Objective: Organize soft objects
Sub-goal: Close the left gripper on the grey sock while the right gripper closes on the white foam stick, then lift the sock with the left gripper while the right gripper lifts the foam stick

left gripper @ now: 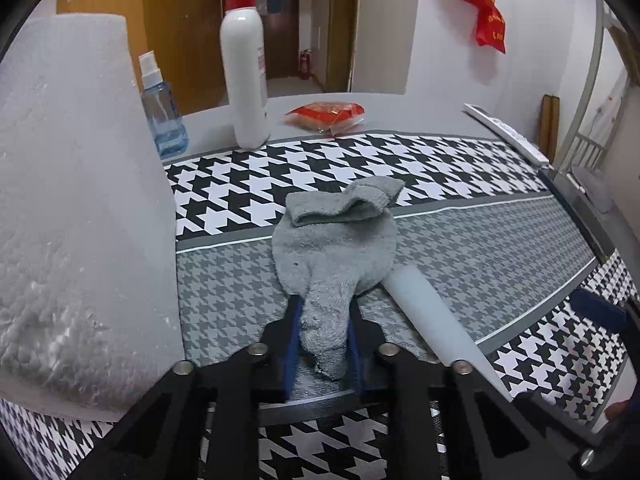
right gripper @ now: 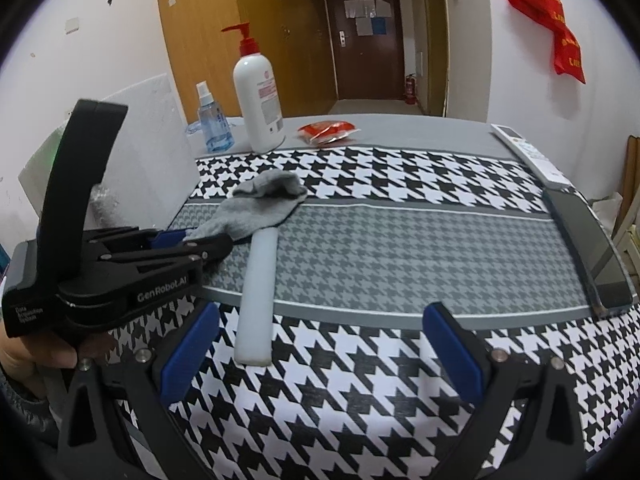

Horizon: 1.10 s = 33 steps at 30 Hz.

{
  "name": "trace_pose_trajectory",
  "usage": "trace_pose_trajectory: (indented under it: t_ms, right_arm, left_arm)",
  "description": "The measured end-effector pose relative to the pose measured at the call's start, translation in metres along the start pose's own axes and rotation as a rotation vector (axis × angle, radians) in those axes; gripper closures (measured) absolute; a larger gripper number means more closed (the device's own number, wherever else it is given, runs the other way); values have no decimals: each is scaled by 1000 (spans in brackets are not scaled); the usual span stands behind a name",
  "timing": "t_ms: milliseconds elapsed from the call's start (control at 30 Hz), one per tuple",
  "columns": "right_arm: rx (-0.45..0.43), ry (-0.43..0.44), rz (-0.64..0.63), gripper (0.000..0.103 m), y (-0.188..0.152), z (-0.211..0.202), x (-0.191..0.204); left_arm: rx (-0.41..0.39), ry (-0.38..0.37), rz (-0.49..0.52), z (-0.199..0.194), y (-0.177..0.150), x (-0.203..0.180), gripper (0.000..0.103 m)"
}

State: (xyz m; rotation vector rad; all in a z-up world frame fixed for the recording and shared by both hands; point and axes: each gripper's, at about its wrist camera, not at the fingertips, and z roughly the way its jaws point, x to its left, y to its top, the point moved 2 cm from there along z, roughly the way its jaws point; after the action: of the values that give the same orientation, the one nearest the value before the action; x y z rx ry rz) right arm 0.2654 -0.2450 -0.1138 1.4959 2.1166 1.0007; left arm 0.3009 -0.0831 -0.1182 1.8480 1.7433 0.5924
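Two grippers over a houndstooth cloth. Left gripper is clenched on one end of a grey sock; the rest of the sock lies on the cloth, its far end folded over, one edge touching a white rod. Right gripper hangs released, holding nothing, near the rod's close end. Sock judged light, limp and non-slip terry; it will drape when lifted, so a second hold belongs at the folded far end.

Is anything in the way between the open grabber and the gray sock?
Partly. The left gripper is already shut on the sock, and the white tube lies on the cloth between the open right gripper and the sock. Otherwise the cloth there looks bare.
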Motion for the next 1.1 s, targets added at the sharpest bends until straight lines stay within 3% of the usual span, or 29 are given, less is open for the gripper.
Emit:
trace_pose_trajectory:
  t_ms: [267,500,700,1100]
  right_arm:
    - [23,-9,-49,1,-1,7,14]
    - [48,-14,-105,23,-1,13,31]
    - [78,-46,-136,52,-2,18,37]
    - [102,-35,-175,76,-5,20,50]
  left_arm:
    - [-12,-66,-56,-3,-1,9,86]
    - [-40,-127,-88,-11,-4,12,86]
    - [-84,-137,-79,-22,-4,12,86]
    - [-124,-152,-73,-31,-7,11,86]
